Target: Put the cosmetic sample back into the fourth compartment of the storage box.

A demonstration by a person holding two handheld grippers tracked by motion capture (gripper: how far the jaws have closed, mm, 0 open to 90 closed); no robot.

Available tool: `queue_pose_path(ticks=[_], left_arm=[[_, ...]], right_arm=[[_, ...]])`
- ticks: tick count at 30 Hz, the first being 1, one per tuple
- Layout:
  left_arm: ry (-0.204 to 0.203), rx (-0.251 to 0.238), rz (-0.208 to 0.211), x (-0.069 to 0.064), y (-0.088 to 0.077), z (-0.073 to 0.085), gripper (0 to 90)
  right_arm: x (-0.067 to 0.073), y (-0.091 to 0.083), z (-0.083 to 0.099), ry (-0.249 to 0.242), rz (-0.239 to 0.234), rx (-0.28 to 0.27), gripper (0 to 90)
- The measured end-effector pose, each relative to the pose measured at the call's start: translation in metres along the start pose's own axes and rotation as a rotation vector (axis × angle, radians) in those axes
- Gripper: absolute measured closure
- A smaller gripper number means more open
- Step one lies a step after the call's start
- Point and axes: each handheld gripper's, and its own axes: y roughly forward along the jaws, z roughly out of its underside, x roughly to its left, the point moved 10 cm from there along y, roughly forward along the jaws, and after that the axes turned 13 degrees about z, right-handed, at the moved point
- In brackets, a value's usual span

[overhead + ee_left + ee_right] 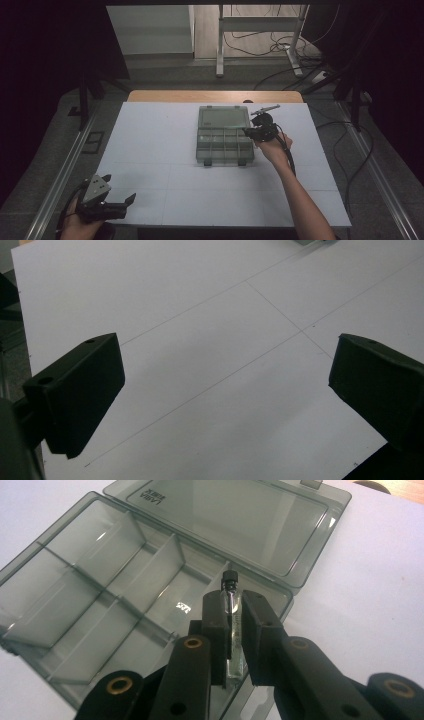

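The box [150, 580] is smoky clear plastic, ribbed into compartments, its flat lid open. Above its right edge, the right gripper [234, 625] clamps a slim glass vial [233, 630] with a black cap. The left gripper [225, 390], well apart from the box, gapes with nothing between its jaws.

The right gripper [232, 630] was squeezed shut on a small glass vial [233, 625]. The vial stood up between the jaws, its black cap on top. It was over the near edge of the open box [90, 580]. The box had see-through walls, and its lid lay flat behind it.
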Motion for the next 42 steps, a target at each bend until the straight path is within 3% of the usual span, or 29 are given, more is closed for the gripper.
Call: queue_pose_path(ticks=[17,29,36,42], left_arm=[[0.001,-0.001,0.001,0.000,0.000,0.000,2.0],[0.001,-0.003,0.002,0.000,0.000,0.000,2.1],[0.002,-0.001,0.000,0.000,0.000,0.000,2.1],[0.002,0.001,-0.001,0.000,0.000,0.000,2.1]], right_arm=[[0.000,0.022,0.003,0.002,0.026,0.020,79.1],[0.005,0.024,0.007,-0.003,0.025,0.035,63.9],[0.010,0.015,0.006,0.017,-0.024,0.022,55.0],[0.012,0.009,0.007,0.009,-0.011,0.011,48.4]])
